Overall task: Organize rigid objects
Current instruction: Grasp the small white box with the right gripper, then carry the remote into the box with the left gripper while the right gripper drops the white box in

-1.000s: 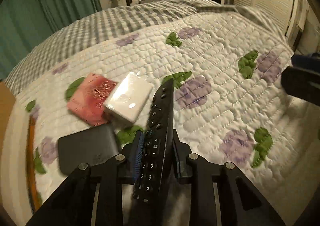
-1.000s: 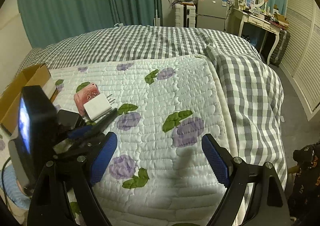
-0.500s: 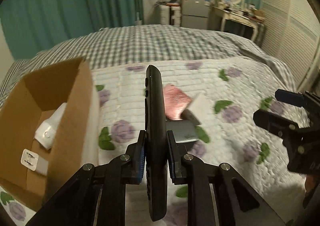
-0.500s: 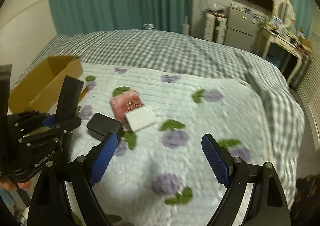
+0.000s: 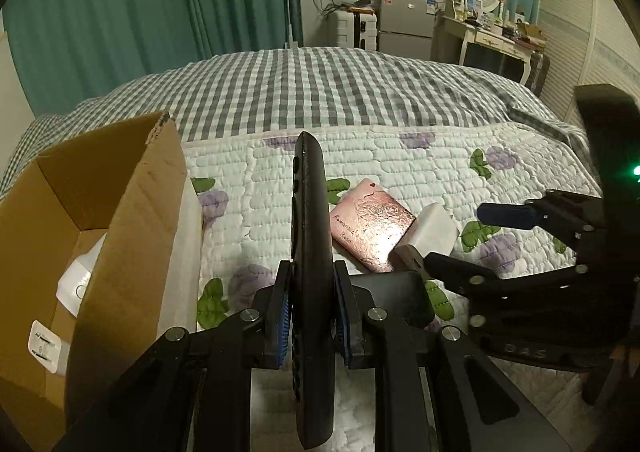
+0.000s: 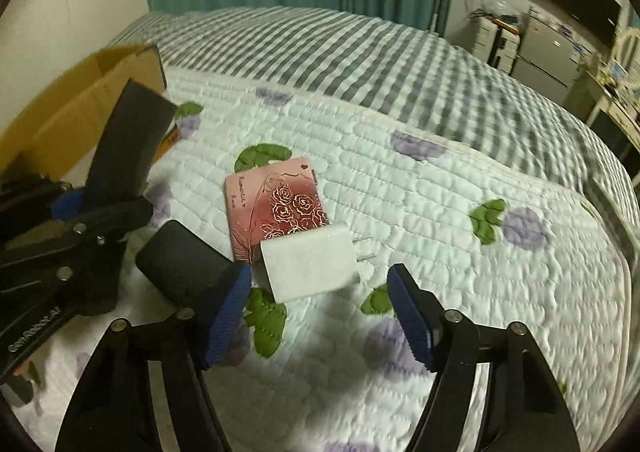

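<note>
My left gripper [image 5: 310,312] is shut on a black remote control [image 5: 310,252], which it holds edge-on above the quilt, just right of an open cardboard box [image 5: 120,212]. On the quilt lie a pink rose-printed case [image 6: 276,204], a white plug charger [image 6: 308,264] resting partly on it, and a black box [image 6: 180,264]. My right gripper [image 6: 318,312] hangs low over the charger. Its jaws are closing, with the charger's near end between the blue pads [image 6: 228,312] but untouched. The right gripper [image 5: 456,238] also shows in the left wrist view.
The cardboard box [image 6: 80,100] holds white items [image 5: 76,280]. The flowered quilt [image 6: 440,212] covers the near part of the bed, with a grey checked blanket [image 5: 320,92] beyond. Green curtains, a fridge and a dressing table stand at the far wall.
The left gripper has risen with the remote, rolled it from face-up to edge-on and swung toward the box. The right gripper has dropped toward the white charger and its jaws have narrowed.
</note>
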The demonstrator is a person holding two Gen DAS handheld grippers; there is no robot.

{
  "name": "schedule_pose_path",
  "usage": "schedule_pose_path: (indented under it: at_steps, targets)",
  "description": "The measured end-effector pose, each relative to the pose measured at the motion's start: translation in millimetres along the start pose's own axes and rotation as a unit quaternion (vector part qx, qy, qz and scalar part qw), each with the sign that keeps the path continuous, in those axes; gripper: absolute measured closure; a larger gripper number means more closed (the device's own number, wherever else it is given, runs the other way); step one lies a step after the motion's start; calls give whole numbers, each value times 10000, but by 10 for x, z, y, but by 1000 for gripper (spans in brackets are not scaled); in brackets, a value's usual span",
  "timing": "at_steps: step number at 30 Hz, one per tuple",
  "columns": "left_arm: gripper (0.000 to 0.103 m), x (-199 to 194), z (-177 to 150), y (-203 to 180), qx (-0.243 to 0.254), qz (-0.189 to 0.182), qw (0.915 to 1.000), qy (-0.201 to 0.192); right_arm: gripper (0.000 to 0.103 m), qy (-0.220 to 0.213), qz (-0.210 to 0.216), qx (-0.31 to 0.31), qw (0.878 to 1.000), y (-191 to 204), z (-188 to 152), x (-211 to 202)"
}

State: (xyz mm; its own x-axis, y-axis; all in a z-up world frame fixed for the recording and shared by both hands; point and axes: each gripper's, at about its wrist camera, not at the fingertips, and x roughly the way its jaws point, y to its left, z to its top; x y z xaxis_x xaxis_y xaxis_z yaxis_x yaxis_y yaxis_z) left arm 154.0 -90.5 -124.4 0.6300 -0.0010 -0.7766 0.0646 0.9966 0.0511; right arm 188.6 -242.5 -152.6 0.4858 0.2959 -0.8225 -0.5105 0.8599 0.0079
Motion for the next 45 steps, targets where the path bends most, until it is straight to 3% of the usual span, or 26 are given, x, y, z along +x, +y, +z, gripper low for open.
schedule_pose_path:
  at_steps: [6, 9, 16, 24, 31, 38, 45]
  targets:
    - [84, 13, 11, 13, -10, 26, 10000, 19, 40, 162, -77, -369, 9992, 94, 55, 197]
    - [84, 9, 19, 11, -12, 40, 10000, 29, 50, 124, -100, -393, 9991, 91, 105, 257]
    - [84, -66, 21, -8, -9, 53, 10000, -28, 50, -44, -256, -321, 9991, 91, 53, 128]
    - [84, -478, 100, -57, -2, -58, 9996, -275, 50, -378, -349, 17, 9987, 90, -12, -416]
    - [84, -1071, 202, -46, -44, -225, 9979, -610, 50, -606, -666, -170, 9958, 322, 103, -1104]
    - [84, -1664, 315, 265, -153, -228, 9948, -977, 50, -996, -816, -418, 9908, 749, 322, -1821]
    - [84, -1983, 261, 816, -359, -56, 9925, -1169, 50, -1298, -674, -644, 9871, 1329, 595, -2189]
